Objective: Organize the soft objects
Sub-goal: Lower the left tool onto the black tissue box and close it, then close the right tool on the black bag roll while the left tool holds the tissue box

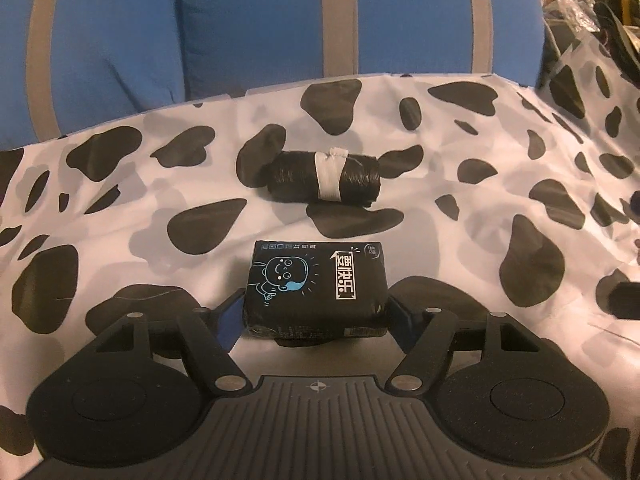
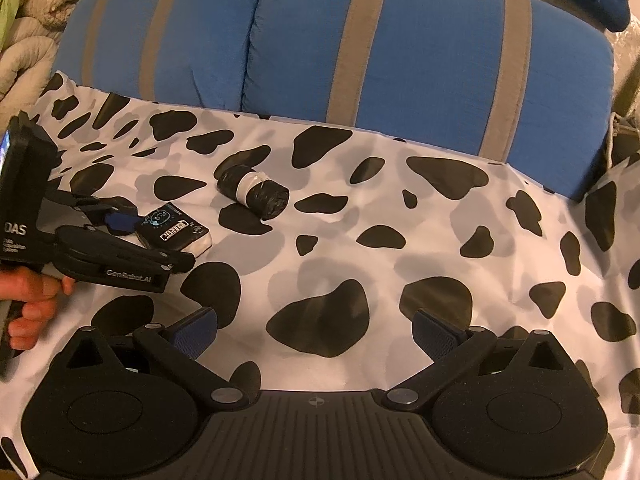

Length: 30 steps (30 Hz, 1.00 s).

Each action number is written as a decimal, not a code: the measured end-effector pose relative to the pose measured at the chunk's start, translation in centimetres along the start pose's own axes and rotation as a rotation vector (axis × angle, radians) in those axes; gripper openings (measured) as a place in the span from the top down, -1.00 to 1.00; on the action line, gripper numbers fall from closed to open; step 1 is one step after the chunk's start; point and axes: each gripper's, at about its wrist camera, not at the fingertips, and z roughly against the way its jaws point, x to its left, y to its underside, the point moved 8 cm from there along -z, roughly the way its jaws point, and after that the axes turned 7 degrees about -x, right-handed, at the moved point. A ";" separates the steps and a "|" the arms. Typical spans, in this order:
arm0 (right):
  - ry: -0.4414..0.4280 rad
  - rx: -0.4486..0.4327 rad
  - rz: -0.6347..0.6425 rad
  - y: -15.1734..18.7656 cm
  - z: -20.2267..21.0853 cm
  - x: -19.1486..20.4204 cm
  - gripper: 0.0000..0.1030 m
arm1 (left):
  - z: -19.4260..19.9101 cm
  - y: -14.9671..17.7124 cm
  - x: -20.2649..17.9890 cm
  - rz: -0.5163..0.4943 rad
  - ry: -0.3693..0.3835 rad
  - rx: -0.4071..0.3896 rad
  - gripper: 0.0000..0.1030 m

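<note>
left gripper (image 1: 316, 312) pinching tissue pack (image 1: 318, 280), bag roll (image 1: 325, 178) just beyond — apart

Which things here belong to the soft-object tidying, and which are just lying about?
Part of the job:
- tissue pack, between the left gripper's jaws
- roll of black bags, lying on the spotted sheet beyond the pack
- right gripper, jaws open, holding nothing

Just lying about:
- blue striped cushions
- beige quilt
</note>
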 end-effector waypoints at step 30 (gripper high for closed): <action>-0.066 -0.068 0.039 -3.7 -10.7 5.6 -1.00 | 6.6 1.1 4.5 0.034 0.017 0.055 -0.36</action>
